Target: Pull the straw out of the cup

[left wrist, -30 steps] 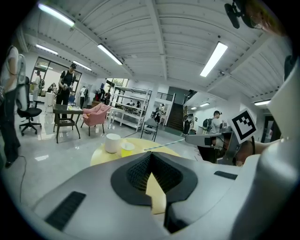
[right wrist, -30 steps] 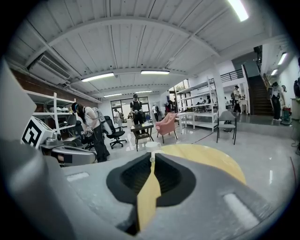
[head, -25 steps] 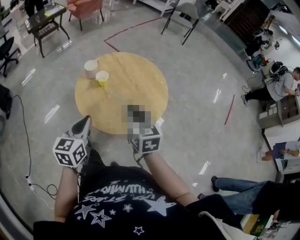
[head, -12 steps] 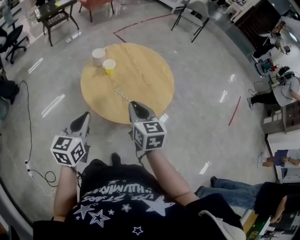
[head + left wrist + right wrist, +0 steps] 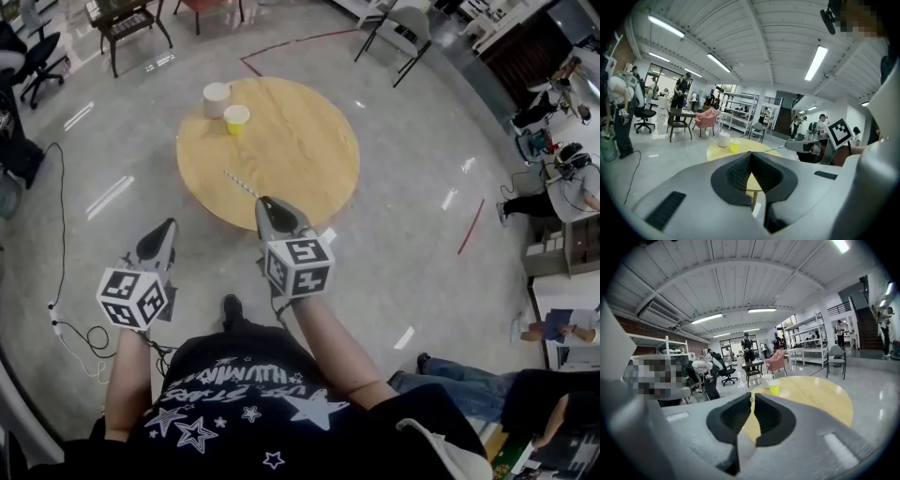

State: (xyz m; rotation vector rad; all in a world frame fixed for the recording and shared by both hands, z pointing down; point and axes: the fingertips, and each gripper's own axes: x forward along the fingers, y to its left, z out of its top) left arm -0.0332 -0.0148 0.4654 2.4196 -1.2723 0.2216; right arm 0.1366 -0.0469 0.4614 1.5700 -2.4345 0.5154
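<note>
Holding the straw clear of the cups

Clamped in the right tongs [image 5: 265,204] by one end, the thin pale straw [image 5: 239,184] juts out over the near edge of the round worktop [image 5: 309,159]. It is well apart from the yellow cup [image 5: 235,117] and the white cup [image 5: 216,97] at the far side. The left tongs [image 5: 161,234] are closed on nothing, off beside the worktop. The pull looks done. The grip seems to sit only at the straw's very tip, though the right gripper view shows just a small pale dot there. So slight a hold could let the straw swivel or drop to the floor if the hand jerks.
</note>
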